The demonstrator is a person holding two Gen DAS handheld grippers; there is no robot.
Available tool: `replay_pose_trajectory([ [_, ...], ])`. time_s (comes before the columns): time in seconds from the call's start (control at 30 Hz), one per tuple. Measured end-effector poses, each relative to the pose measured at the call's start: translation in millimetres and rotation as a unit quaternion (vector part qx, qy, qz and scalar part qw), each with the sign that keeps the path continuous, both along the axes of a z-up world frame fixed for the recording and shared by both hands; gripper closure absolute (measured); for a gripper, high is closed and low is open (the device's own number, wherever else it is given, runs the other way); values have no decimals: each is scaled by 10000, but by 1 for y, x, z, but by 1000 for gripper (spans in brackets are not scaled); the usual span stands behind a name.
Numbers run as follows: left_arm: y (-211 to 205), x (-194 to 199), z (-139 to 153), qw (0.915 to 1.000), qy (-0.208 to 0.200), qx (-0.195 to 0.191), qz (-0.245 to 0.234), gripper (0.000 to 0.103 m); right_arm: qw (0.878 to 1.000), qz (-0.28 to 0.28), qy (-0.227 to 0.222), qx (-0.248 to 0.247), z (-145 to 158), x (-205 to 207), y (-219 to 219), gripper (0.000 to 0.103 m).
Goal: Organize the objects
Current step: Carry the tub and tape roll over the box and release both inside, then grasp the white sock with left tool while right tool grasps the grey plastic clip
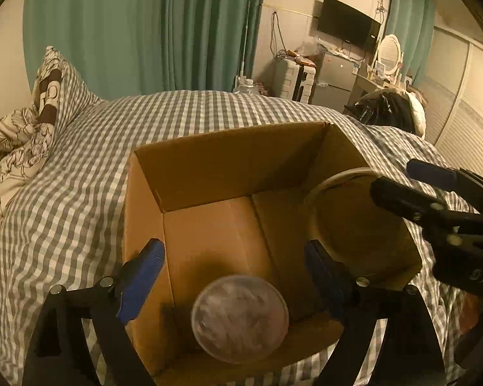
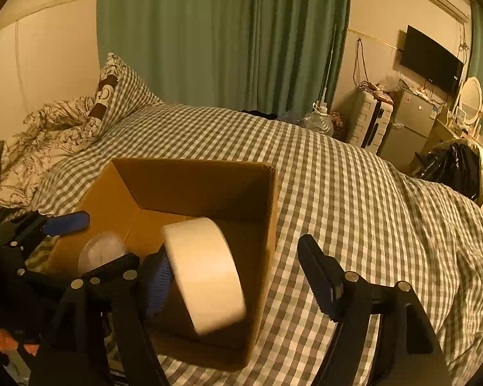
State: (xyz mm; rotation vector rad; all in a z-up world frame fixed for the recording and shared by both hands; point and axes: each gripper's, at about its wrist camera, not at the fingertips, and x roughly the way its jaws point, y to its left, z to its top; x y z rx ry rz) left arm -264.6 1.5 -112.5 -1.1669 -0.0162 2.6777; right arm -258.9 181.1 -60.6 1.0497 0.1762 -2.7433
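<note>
An open cardboard box (image 1: 215,164) stands on the checked bed; it also shows in the right wrist view (image 2: 190,186). A round clear lidded container (image 1: 240,317) lies on the box floor at the near side, between the fingers of my open, empty left gripper (image 1: 235,276); it shows too in the right wrist view (image 2: 101,251). A roll of beige tape (image 2: 206,273) hangs over the box's right part, against the left finger of my right gripper (image 2: 241,276), whose jaws stand wide open. The tape (image 1: 347,222) and right gripper (image 1: 415,186) also show in the left wrist view.
The grey checked bedspread (image 2: 354,199) spreads right of the box. Pillows and a floral quilt (image 1: 25,135) lie at the far left. A suitcase, small fridge (image 1: 335,80), TV and a dark bag (image 2: 454,167) stand beyond the bed's far end.
</note>
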Motion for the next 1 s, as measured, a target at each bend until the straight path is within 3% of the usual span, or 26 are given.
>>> replay_pose_trajectory([
  [0.13, -4, 15, 14, 9999, 90, -18, 79, 12, 9997, 6, 194, -127, 21, 18, 3, 19],
  [0.33, -11, 63, 45, 9992, 339, 52, 219, 11, 9989, -98, 452, 4, 56, 57, 9, 18],
  [0.63, -19, 139, 77, 9974, 665, -100, 244, 11, 9984, -37, 565, 77, 76, 150, 17, 14],
  [0.8, -15, 168, 65, 9975, 636, -257, 194, 11, 9981, -77, 602, 64, 74, 185, 22, 11],
  [1.0, -3, 179, 20, 9972, 413, -625, 76, 11, 9994, -52, 299, 172, 27, 206, 21, 11],
])
